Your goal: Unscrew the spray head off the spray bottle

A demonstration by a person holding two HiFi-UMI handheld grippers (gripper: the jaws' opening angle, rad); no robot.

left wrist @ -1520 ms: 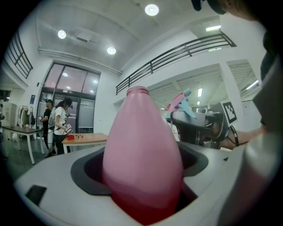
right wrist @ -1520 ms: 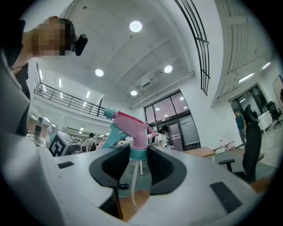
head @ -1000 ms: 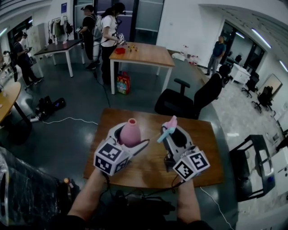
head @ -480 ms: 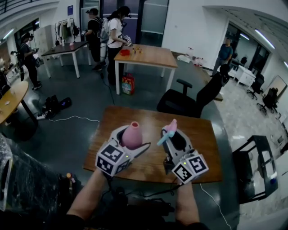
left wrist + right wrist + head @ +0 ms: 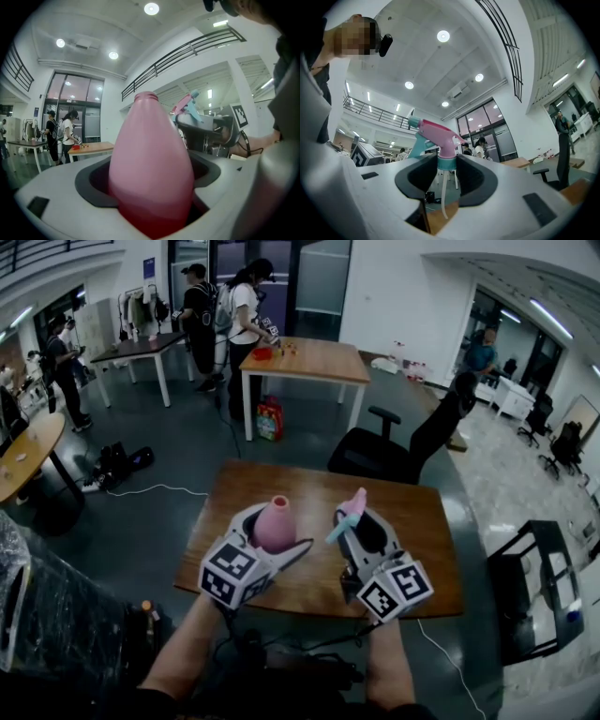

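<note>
The pink spray bottle [image 5: 274, 524] [image 5: 151, 164] stands upright between the jaws of my left gripper [image 5: 272, 538] [image 5: 152, 187], which is shut on its body; its neck is bare and open at the top. My right gripper [image 5: 361, 532] [image 5: 446, 173] is shut on the teal collar of the pink and teal spray head [image 5: 349, 512] [image 5: 436, 138], held apart from the bottle, with its white dip tube [image 5: 442, 197] hanging free below. Both grippers hover side by side over the wooden table [image 5: 422, 540].
A black office chair [image 5: 394, 451] stands at the table's far side. Another wooden table [image 5: 309, 357] with small items is further back, with people standing beside it. A cable [image 5: 141, 489] lies on the floor to the left, and a black frame [image 5: 534, 587] stands to the right.
Both grippers, with bottle and spray head, have shifted slightly in the picture as the head view moved; their grips and spacing look the same.
</note>
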